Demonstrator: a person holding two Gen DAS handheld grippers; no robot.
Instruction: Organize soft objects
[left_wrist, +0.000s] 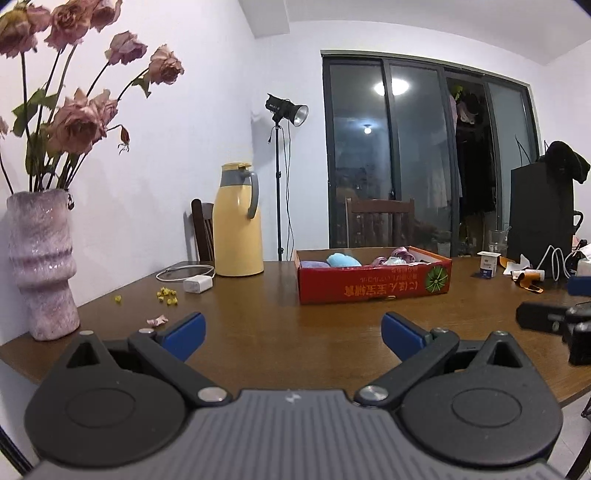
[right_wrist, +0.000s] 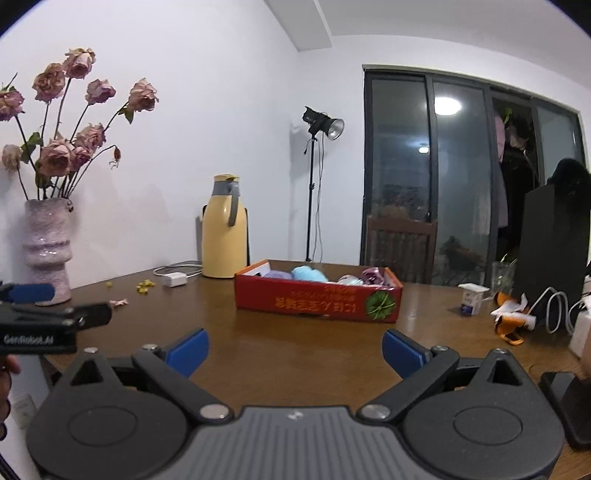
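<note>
Both grippers: left gripper (left_wrist: 293, 334) and right gripper (right_wrist: 295, 349) hover over the table (left_wrist: 258, 332), blue fingers spread wide, nothing between them.
Box: red cardboard box (left_wrist: 373, 286) sits ahead, mid-table.
Soft objects: blue bundle (left_wrist: 343, 260), purple one (left_wrist: 314, 264), patterned pieces (left_wrist: 397, 255) lie inside; lower parts hidden by the wall, possibly rolled socks.
Surroundings: yellow jug (left_wrist: 238, 221), vase (left_wrist: 42, 262) cut off.

One red box (left_wrist: 373, 282) — one yellow jug (left_wrist: 238, 221), one vase (left_wrist: 40, 258), one charger (left_wrist: 197, 285) — two chairs (left_wrist: 380, 221).

Wooden table (left_wrist: 258, 332) bears red box (left_wrist: 373, 288), jug (left_wrist: 238, 225), vase (left_wrist: 40, 266)
</note>
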